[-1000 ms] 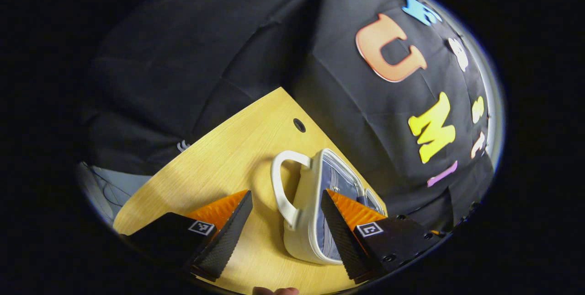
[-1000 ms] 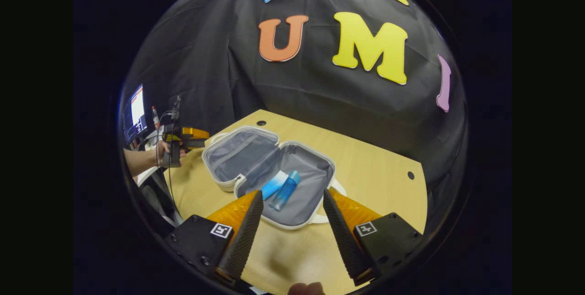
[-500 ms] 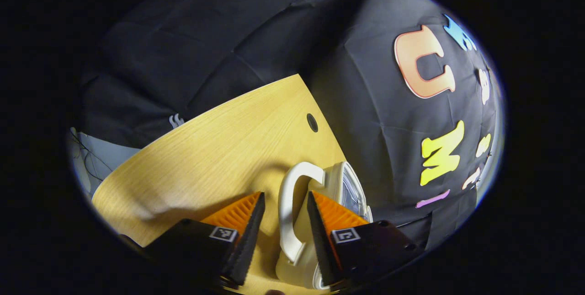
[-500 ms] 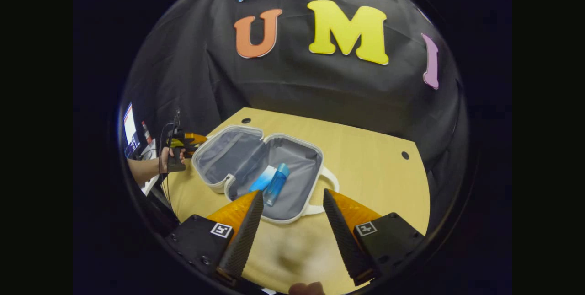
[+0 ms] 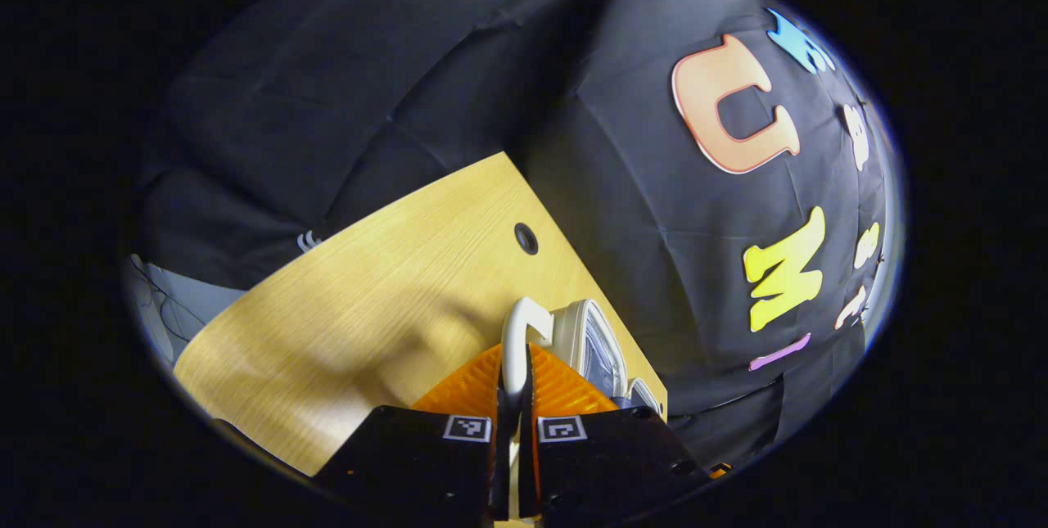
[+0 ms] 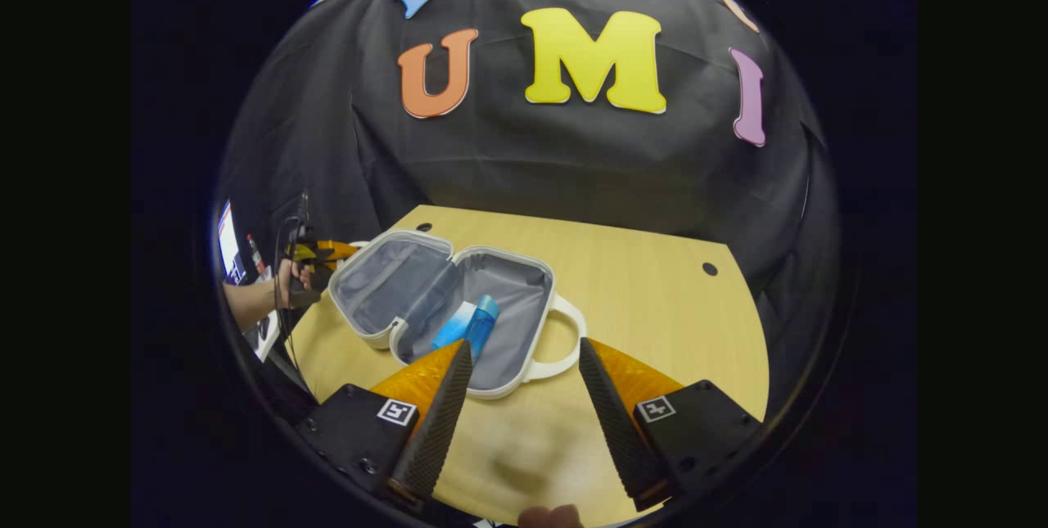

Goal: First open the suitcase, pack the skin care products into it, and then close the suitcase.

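A white suitcase (image 6: 385, 342) lies open on the wooden table (image 6: 655, 299), its grey lining facing up. In the nearer half rest a blue bottle (image 6: 483, 322) and a pale blue tube (image 6: 453, 323). My right gripper (image 6: 524, 358) is open above the table, just short of the case's near handle (image 6: 566, 340). In the left gripper view my left gripper (image 5: 514, 385) is shut on the lid's white handle (image 5: 516, 331), with the lid's edge (image 5: 591, 341) just beyond. In the right gripper view that left gripper (image 6: 318, 253) sits at the lid's far side, held by a hand (image 6: 288, 282).
The table (image 5: 368, 299) has a cable hole (image 5: 526, 239) near its back corner and another (image 6: 710, 269) on the right. A screen (image 6: 224, 243) and cables stand off the table's left edge. Bare tabletop stretches right of the case.
My left gripper moved in and its fingers went from open to shut on the lid's handle. The right gripper drew back slightly, still open.
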`<state>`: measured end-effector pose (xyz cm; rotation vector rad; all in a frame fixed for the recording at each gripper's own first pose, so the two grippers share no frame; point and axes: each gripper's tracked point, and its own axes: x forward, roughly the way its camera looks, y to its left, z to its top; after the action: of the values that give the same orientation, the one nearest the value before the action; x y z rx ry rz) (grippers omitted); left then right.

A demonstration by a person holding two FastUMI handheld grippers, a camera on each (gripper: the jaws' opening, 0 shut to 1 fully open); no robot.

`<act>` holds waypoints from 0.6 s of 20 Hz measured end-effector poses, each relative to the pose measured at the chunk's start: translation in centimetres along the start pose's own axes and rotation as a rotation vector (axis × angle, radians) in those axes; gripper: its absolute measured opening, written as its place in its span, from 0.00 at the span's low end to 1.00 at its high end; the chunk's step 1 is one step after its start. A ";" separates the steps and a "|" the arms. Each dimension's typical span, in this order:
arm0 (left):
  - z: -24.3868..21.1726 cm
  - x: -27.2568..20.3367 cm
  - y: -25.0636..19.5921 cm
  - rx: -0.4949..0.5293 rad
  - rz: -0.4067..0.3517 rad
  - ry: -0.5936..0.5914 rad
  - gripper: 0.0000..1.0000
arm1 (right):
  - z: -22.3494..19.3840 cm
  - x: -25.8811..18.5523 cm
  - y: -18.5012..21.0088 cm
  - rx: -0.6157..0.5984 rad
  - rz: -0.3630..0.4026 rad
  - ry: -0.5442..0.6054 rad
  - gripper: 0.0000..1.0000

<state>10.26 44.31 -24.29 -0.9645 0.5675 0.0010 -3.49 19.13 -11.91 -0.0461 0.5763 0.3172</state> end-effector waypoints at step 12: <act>-2.2 -6.2 -21.8 0.417 -0.022 -0.136 0.07 | 0.3 -4.8 -5.2 0.103 -0.116 -0.124 0.79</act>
<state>9.31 31.42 -5.52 -0.5595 0.4092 -0.0688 -5.51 12.89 -9.28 0.0396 0.4644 0.1762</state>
